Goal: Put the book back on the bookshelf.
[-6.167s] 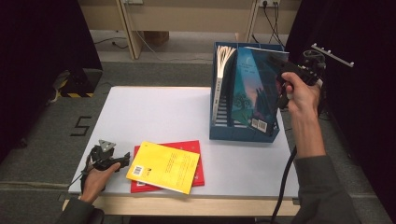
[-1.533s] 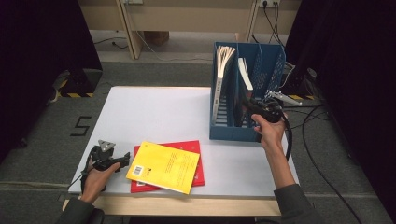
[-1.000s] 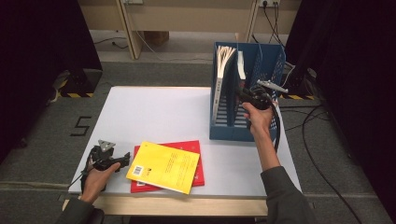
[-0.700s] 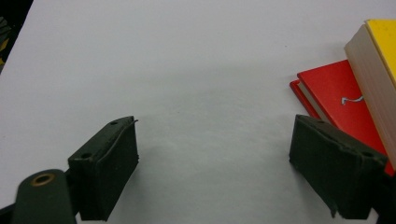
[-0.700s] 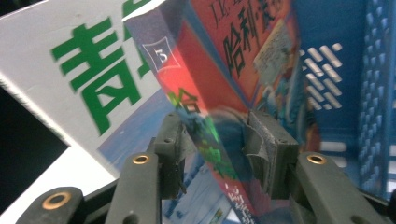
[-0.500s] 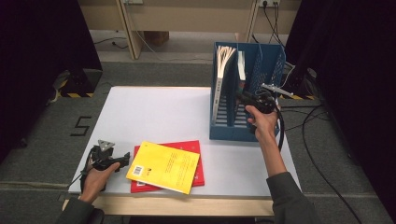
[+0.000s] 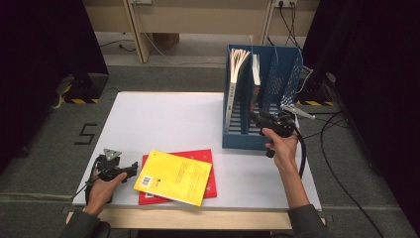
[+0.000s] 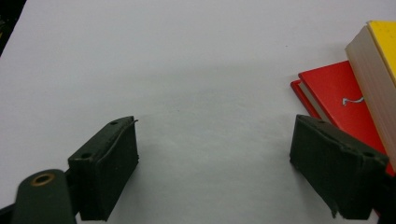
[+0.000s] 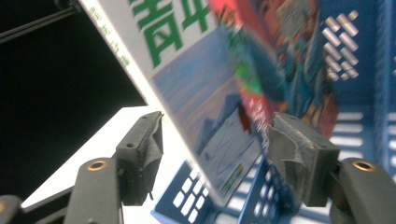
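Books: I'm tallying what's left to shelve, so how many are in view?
4: yellow book atop red book near the table edge; two standing in the blue rack, fanned book and colourful book. Others may be hidden.

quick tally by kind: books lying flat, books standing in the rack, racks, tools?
Books lying flat on the table: 2, yellow book on red book
Books standing in the blue rack: 2, fanned-page book and illustrated book
Racks: 1
Tools: 2, left tool and right tool, both open
Total: 7
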